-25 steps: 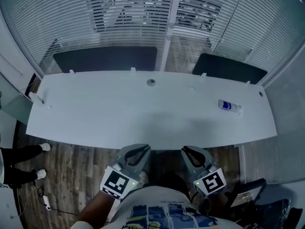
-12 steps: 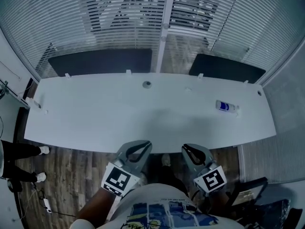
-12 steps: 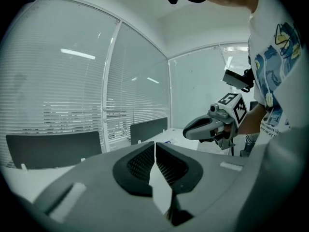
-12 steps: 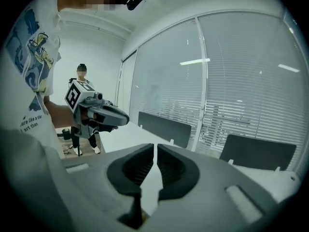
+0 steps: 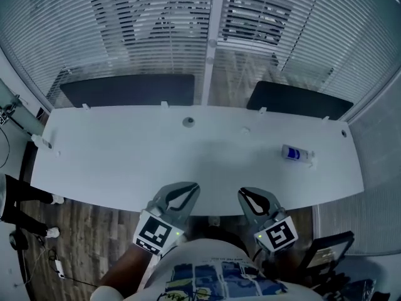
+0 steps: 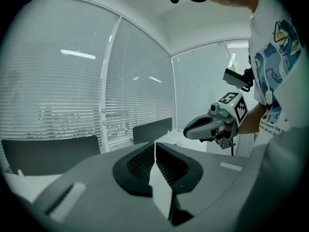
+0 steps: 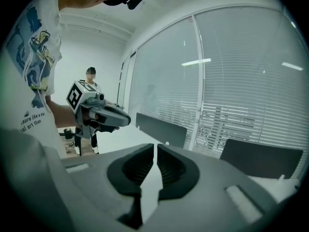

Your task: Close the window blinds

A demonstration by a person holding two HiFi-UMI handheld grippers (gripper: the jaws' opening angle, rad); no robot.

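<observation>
While both grippers hover over the near edge of the desk, neither one touches anything.

Blinds (image 5: 156, 30): hung across the glass past the far side of the desk, on both sides of the white window post (image 5: 210, 42), and on the angled glass at left and right too. Slats in the patches just beside the post show dark gaps; the rest read flat and pale. Well apart from both grippers.

Desk (image 5: 113, 162): long, white, mostly bare.

Two dark panels stand behind its far edge, one left (image 5: 125, 91) and one right (image 5: 301, 100) of the post.

A second person stands on the wood floor off the left end of the desk (image 7: 91, 111).

Left gripper (image 5: 193, 186): jaws together, only a thin slit between the pads, nothing in it (image 6: 154, 145). Points roughly level toward the blinds.

Right gripper (image 5: 241, 193): same, jaws drawn together, slit empty (image 7: 155, 147). It sits beside the left one, apart from it, and aims the same way.

Small bottle (image 5: 293, 153) with a blue label lies on its side toward the right end of the desk.

Round cable hole (image 5: 188, 122) sits near the far edge, about mid-desk.
</observation>
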